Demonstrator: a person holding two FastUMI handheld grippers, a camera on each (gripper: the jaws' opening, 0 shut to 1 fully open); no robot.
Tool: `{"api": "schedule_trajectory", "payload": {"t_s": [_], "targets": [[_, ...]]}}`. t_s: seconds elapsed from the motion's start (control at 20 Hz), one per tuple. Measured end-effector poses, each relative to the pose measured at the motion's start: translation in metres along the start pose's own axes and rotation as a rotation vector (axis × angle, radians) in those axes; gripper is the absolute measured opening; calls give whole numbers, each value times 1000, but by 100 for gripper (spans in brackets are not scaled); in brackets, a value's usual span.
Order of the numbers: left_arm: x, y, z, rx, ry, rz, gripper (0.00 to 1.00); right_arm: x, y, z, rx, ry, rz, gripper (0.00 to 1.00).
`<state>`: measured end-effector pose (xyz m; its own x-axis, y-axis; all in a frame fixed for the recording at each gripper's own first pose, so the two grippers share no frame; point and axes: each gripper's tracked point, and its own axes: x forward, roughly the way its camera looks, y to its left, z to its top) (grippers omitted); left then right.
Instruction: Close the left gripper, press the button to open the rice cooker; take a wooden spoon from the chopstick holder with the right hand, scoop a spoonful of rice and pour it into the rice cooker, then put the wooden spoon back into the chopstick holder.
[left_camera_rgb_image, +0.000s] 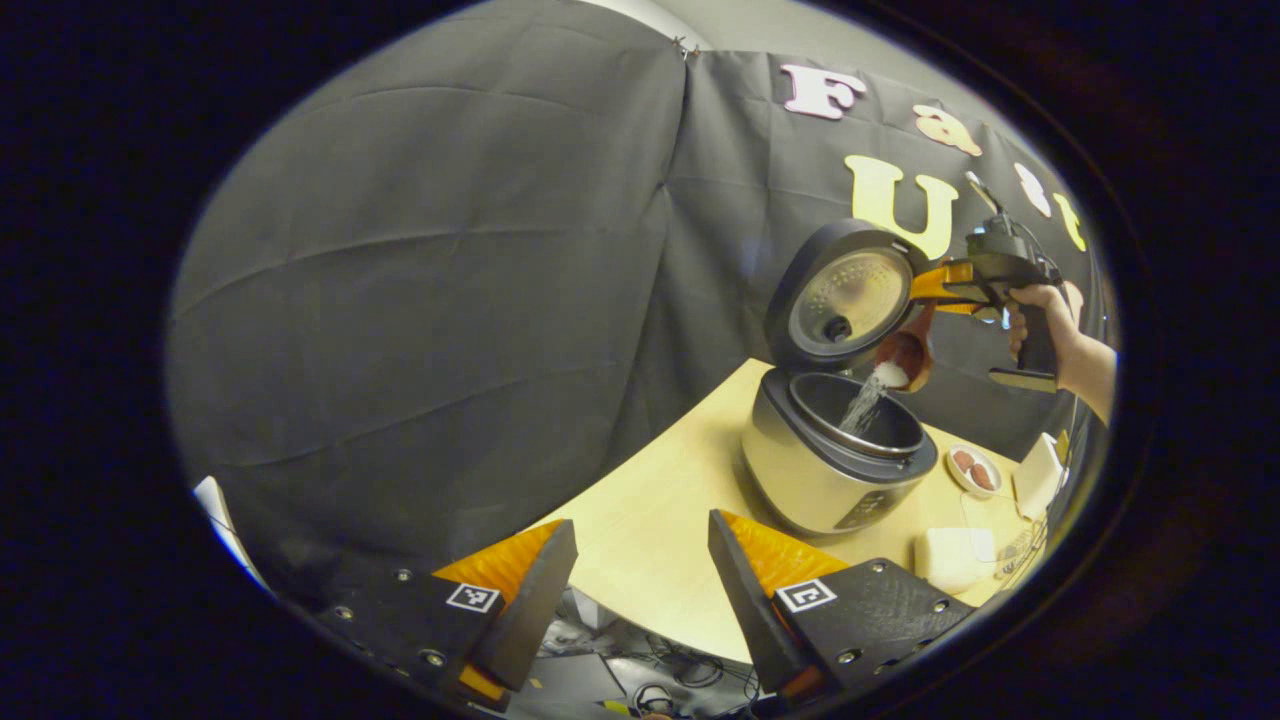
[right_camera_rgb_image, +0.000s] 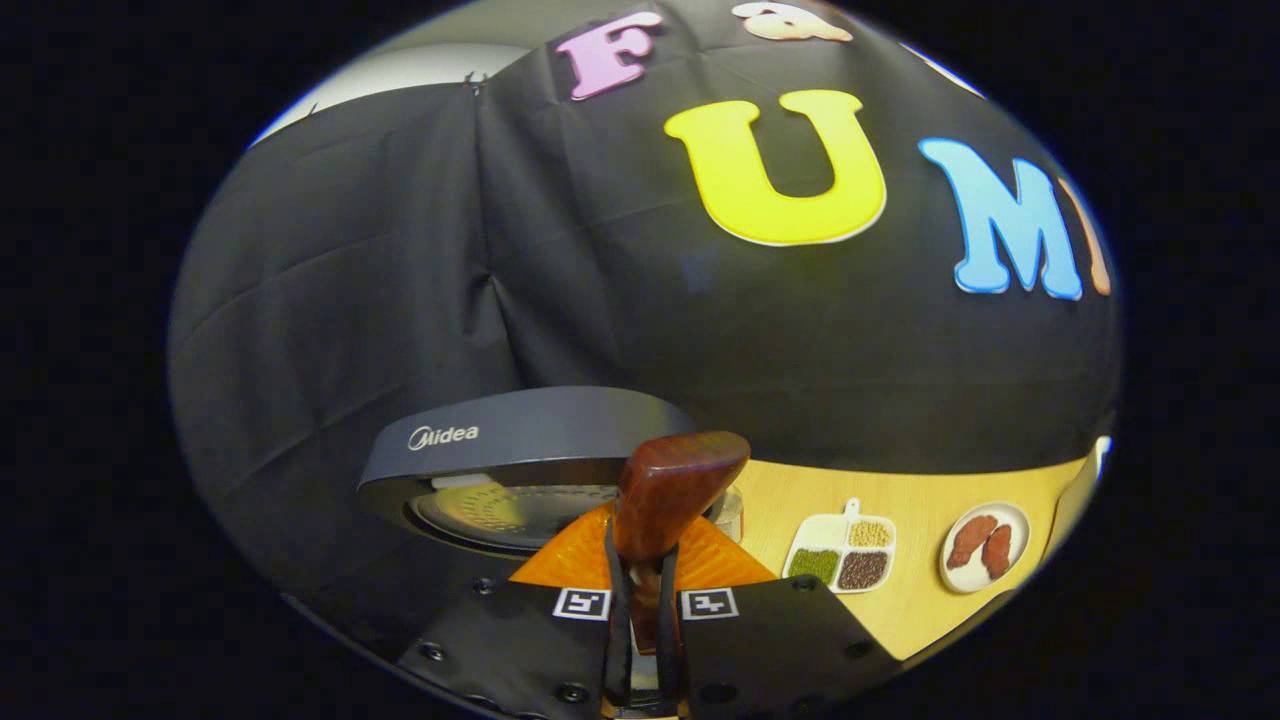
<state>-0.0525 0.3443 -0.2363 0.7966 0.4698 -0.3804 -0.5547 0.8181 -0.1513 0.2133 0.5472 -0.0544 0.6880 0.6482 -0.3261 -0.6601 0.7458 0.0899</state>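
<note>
The rice cooker (left_camera_rgb_image: 800, 480) stands open on the pale wooden table (left_camera_rgb_image: 660, 520), its lid (left_camera_rgb_image: 850, 300) tipped up. Above the pot my right gripper (left_camera_rgb_image: 940, 285), held by a hand (left_camera_rgb_image: 1050, 330), is shut on the wooden spoon (left_camera_rgb_image: 905, 355). The spoon is tilted and white rice (left_camera_rgb_image: 865, 400) streams from it into the pot. In the right gripper view the spoon's brown handle (right_camera_rgb_image: 670, 490) sticks up between the pressed fingers of the right gripper (right_camera_rgb_image: 640, 590), with the lid (right_camera_rgb_image: 520, 450) just beyond. My left gripper (left_camera_rgb_image: 640, 590) hovers open at the table's near edge, holding nothing.
A small plate of brown pieces (left_camera_rgb_image: 973, 470) (right_camera_rgb_image: 985, 545) and a divided dish of grains (right_camera_rgb_image: 840, 555) lie right of the cooker. White boxes (left_camera_rgb_image: 955, 555) sit near the table's right side. Cables (left_camera_rgb_image: 650, 680) lie below the table's front edge.
</note>
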Motion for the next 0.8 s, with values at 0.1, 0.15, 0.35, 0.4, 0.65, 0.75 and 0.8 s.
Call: {"api": "schedule_trajectory", "payload": {"t_s": [0.1, 0.15, 0.35, 0.4, 0.65, 0.75, 0.8], "targets": [[-3, 0, -2, -3, 2, 1, 85, 2, 7, -1, -42, -9, 15, 12], [-6, 1, -2, -2, -1, 0, 84, 3, 9, -3, -63, -14, 20, 12], [-11, 3, -2, 21, -3, 9, 84, 8, 15, -3, -128, -23, 10, 7], [-13, 1, 2, 19, -10, 7, 84, 8, 16, 0, -150, -34, 9, 12], [-20, 1, -3, 14, -2, 3, 84, -1, 26, 3, -327, -71, 17, 12], [-23, -4, -6, -13, 20, -8, 84, -1, 33, -1, -426, -87, 30, 11], [-24, -9, -4, -27, 20, -16, 85, -2, 37, -5, -475, -91, 39, 11]]}}
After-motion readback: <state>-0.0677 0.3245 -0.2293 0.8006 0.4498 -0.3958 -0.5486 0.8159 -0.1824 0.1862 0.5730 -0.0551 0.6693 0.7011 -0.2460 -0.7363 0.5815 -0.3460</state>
